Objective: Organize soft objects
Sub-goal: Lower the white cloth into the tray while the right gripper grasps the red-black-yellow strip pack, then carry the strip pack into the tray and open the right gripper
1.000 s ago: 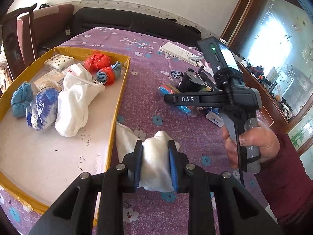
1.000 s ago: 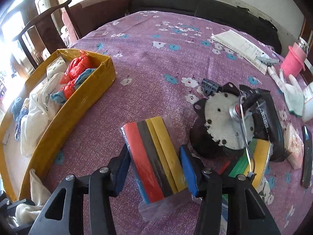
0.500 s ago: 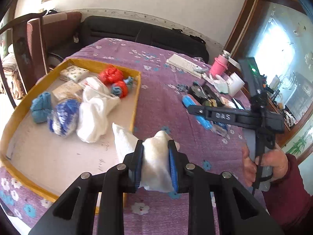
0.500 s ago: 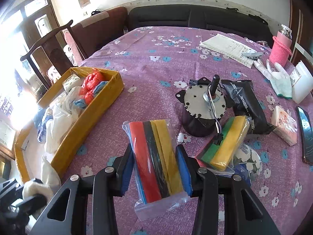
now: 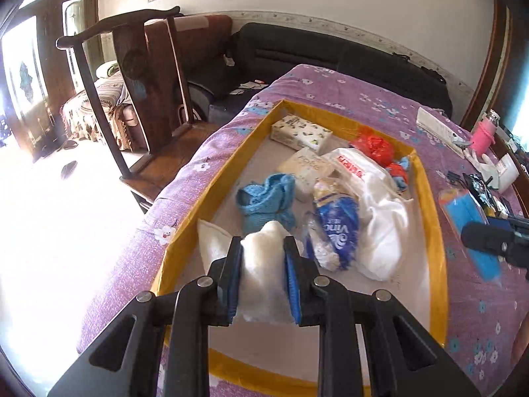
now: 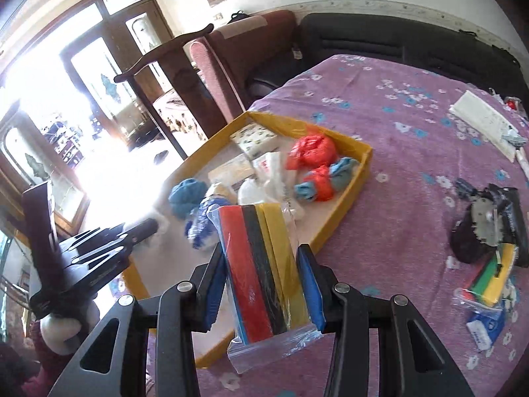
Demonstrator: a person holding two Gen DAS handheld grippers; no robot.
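Observation:
My left gripper (image 5: 263,276) is shut on a white cloth (image 5: 261,264) and holds it over the near end of the yellow tray (image 5: 436,231). My right gripper (image 6: 261,284) is shut on a clear bag of striped sponges (image 6: 261,264), red, black and yellow, held above the tray's near right rim (image 6: 347,198). The tray holds a blue knit item (image 5: 267,198), a blue-white packet (image 5: 337,228), a white bag (image 5: 380,218), red bags (image 5: 373,144) and tissue packs (image 5: 301,132). The left gripper's body also shows in the right wrist view (image 6: 82,251).
A purple flowered cloth covers the table (image 6: 413,152). A round motor (image 6: 486,225), a second sponge pack (image 6: 492,274) and small packets lie at the right. A pink bottle (image 5: 484,132) and papers (image 5: 436,125) stand farther back. A wooden chair (image 5: 139,99) stands left of the table.
Both grippers have swung left toward the tray. The white cloth has moved from beside the tray to over its near end. The sponge bag has been carried from the table's middle to the tray's edge.

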